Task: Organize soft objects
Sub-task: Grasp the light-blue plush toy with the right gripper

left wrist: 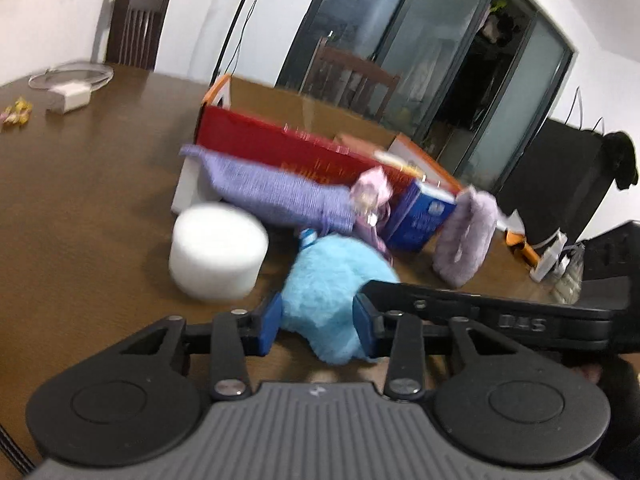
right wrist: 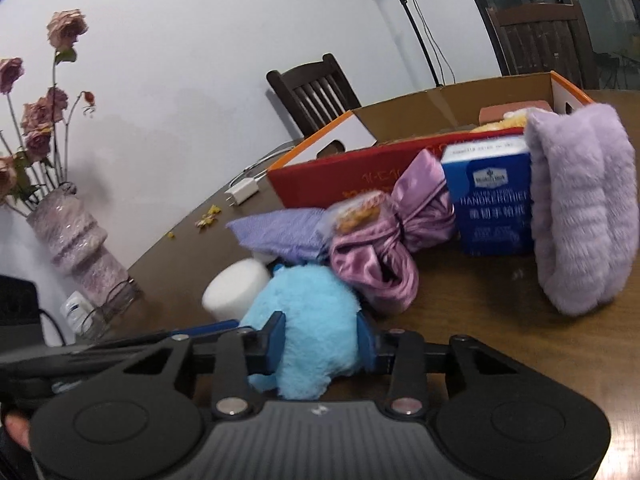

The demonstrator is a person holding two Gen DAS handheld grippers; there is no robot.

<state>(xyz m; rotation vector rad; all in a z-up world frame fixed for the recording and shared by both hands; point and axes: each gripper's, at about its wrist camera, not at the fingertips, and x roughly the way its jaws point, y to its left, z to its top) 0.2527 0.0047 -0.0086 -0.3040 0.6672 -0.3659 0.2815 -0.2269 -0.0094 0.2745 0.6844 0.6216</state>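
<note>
A fluffy light-blue plush toy (left wrist: 332,272) (right wrist: 308,304) lies on the brown table. My left gripper (left wrist: 318,320) has its blue pads pressed into the toy's near end from both sides. My right gripper (right wrist: 320,340) squeezes the same toy from the other side, and its black body shows at the right of the left wrist view. Behind the toy lie a white foam cylinder (left wrist: 218,250) (right wrist: 236,288), a purple knitted cloth (left wrist: 276,192) (right wrist: 280,228), a pink satin bundle (right wrist: 376,264) and a lilac fluffy piece (left wrist: 464,236) (right wrist: 580,208).
An open cardboard box (left wrist: 280,144) (right wrist: 440,108) with a red side stands behind the soft things, with a blue tissue pack (left wrist: 420,216) (right wrist: 492,200) leaning on it. A vase of dried roses (right wrist: 76,240) stands at the table's left. A white charger (left wrist: 68,98) and dark chairs (left wrist: 136,24) are farther back.
</note>
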